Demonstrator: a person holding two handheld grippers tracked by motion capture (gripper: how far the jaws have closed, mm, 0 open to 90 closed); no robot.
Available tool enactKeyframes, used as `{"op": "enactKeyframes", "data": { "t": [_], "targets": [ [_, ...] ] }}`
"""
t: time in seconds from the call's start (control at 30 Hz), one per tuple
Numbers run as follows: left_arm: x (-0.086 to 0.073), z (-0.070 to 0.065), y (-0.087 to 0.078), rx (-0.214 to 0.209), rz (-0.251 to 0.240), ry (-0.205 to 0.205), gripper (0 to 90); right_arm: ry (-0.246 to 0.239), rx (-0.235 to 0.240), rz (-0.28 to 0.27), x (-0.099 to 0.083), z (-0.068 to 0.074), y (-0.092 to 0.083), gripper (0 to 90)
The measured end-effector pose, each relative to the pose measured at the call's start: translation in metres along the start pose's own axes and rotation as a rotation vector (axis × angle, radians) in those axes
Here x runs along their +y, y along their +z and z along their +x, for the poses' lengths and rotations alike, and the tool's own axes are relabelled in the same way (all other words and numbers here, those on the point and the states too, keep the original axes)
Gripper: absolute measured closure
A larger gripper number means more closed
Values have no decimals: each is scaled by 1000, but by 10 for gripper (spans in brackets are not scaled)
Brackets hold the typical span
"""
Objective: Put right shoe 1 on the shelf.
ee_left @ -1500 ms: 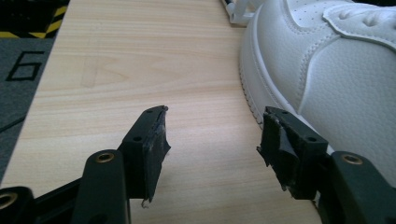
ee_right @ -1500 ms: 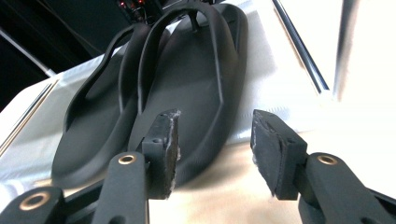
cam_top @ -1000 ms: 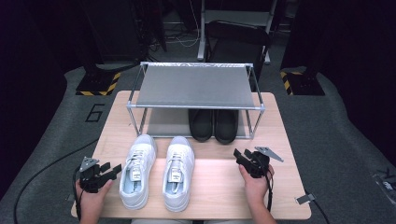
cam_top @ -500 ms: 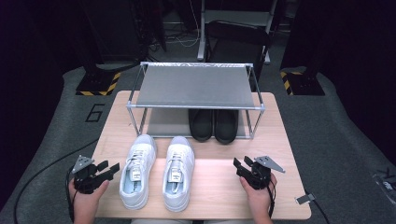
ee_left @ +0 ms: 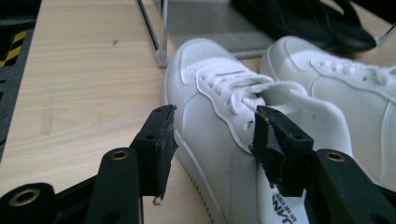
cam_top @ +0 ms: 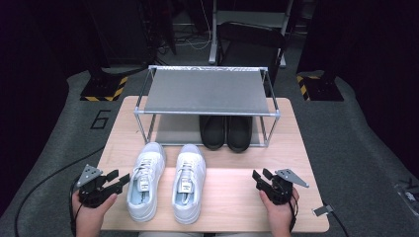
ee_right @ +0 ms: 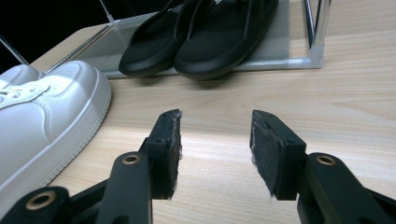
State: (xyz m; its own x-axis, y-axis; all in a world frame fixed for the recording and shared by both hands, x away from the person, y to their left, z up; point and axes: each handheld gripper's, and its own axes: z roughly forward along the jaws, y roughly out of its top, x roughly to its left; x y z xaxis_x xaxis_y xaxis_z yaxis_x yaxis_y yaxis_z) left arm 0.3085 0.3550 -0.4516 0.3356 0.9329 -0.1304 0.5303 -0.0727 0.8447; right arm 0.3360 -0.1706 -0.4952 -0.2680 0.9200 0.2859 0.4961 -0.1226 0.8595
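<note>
Our left tongs (cam_top: 120, 179) and right tongs (cam_top: 260, 177), both empty, have just been narrowing; left nears the left sneaker (cam_top: 143, 180), lower left.

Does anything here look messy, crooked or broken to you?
Nothing stands out. The white sneakers sit side by side, toes toward the shoe rack, and the black slippers are paired neatly on its bottom shelf. The only small wear: frayed padding on the right gripper.
</note>
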Motion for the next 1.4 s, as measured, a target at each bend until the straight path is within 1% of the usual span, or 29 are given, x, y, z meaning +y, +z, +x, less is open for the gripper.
{"op": "enactKeyframes", "data": {
  "t": [0.03,0.07,0.13,0.17,0.23,0.33,0.37,0.43,0.47,0.53,0.57,0.6,0.7,0.73,0.77,0.8,0.83,0.87,0.9,0.93,0.97,1.0,1.07,1.1,1.2,1.23,1.27,1.33,1.4],
  "targets": [
    [0,-1,1,7,-10,-2,476,0,-1,-3,0,0,0,527],
    [0,-1,0,4,-1,-8,470,1,-2,-2,0,1,0,527],
    [0,-2,-2,3,-14,-10,469,0,3,-2,-1,0,0,524],
    [-1,-2,-3,-5,-28,-10,463,3,3,-1,-1,0,0,524],
    [-1,-4,-5,-31,-26,-7,453,15,2,4,-2,-2,0,523],
    [-2,-7,-5,-34,-25,10,459,33,4,4,-3,-5,0,519],
    [-2,-7,-5,-36,-8,24,468,36,5,5,-3,-5,1,518],
    [-6,-8,1,-36,3,18,474,42,7,7,-4,-6,1,513],
    [-7,-8,3,-43,18,16,478,41,11,6,-4,-6,1,510],
    [-12,-10,9,-42,17,20,496,38,10,7,-4,-5,2,507],
    [-14,-10,10,-40,31,35,511,37,12,8,-4,-5,2,506],
    [-16,-10,12,-34,32,37,520,34,9,9,-4,-5,2,506],
    [-19,-9,15,-46,43,28,527,40,16,8,-5,-6,2,504],
    [-21,-9,17,-44,31,20,525,45,15,10,-5,-6,2,504],
    [-21,-8,17,-51,52,23,520,47,15,8,-5,-6,3,503],
    [-22,-8,18,-50,47,16,517,48,15,9,-5,-7,3,503],
    [-23,-8,19,-48,59,17,509,51,15,10,-5,-7,3,501],
    [-25,-8,21,-43,57,13,501,53,15,8,-5,-7,3,498],
    [-26,-7,22,-57,72,3,491,57,15,9,-5,-7,3,497],
    [-26,-7,22,-57,72,3,479,57,15,9,-5,-7,3,497],
    [-28,-7,26,-52,85,8,462,61,17,9,-5,-8,3,495],
    [-30,-7,27,-52,67,-1,450,63,20,8,-5,-8,3,494],
    [-31,-6,27,-57,61,-3,446,72,21,11,-6,-8,4,493],
    [-31,-5,27,-60,62,-9,447,73,25,11,-6,-9,4,492],
    [-33,-5,27,-61,69,-3,462,79,28,15,-7,-10,4,491],
    [-33,-5,27,-68,75,-10,470,78,27,15,-7,-10,5,491],
    [-34,-6,28,-59,65,-16,477,81,26,18,-7,-10,5,491],
    [-33,-7,28,-63,87,-19,494,81,29,19,-7,-10,5,490],
    [-34,-9,29,-56,82,-26,513,77,29,16,-7,-9,5,489]
  ]
}}
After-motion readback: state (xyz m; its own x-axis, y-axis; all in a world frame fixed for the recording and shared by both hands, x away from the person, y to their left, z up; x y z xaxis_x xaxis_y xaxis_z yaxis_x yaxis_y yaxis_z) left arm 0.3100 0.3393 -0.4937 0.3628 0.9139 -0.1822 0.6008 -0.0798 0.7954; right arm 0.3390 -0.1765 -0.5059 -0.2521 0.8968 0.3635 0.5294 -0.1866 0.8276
